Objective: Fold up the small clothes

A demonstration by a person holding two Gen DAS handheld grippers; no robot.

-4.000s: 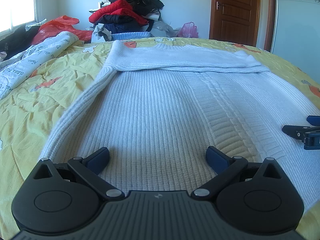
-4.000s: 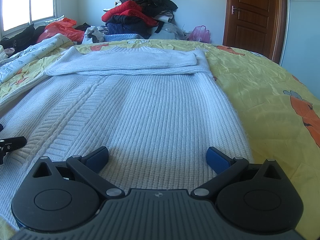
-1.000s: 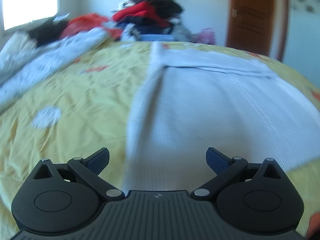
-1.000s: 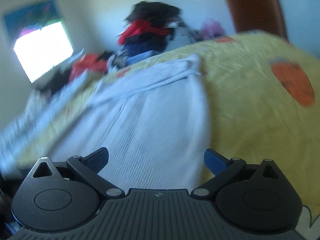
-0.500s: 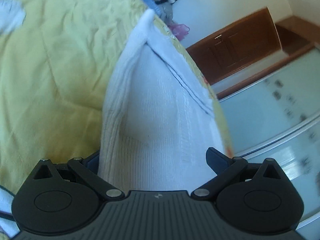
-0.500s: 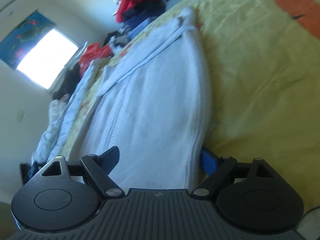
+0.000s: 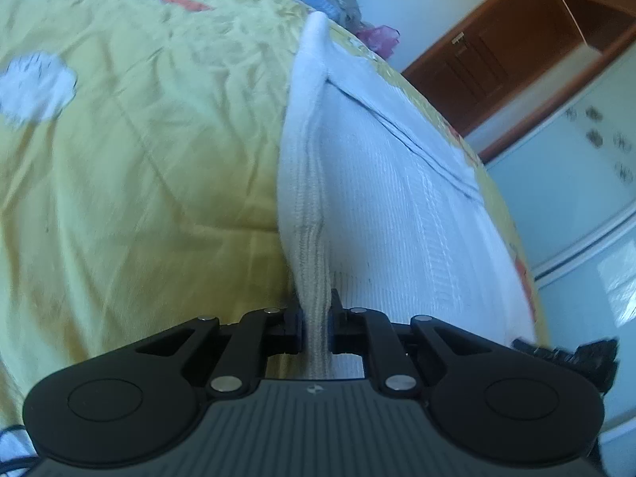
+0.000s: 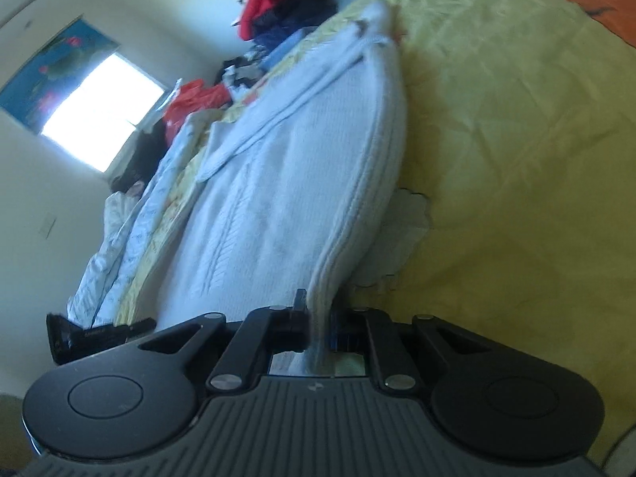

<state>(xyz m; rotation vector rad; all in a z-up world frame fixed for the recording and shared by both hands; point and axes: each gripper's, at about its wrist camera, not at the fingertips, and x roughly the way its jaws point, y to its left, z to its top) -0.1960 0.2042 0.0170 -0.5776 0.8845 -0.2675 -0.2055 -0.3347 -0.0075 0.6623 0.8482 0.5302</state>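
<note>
I see a yellow bedspread [image 7: 139, 167], a wooden door [image 7: 489, 55] and a window [image 8: 99, 115]. My left gripper [image 7: 317, 328] and right gripper [image 8: 318, 328] each pinch a side edge of the white sweater [image 7: 397, 214] lying flat on the bed.

sweater [image 7: 397, 214]: we see white ribbed knit, soft and matt
bedspread [image 7: 139, 159]: we see yellow cloth, creased, with a slight sheen
left gripper [image 7: 316, 328]: we see matt black plastic with small shiny metal pins
door [image 7: 489, 59]: we see brown wood, smooth
</note>
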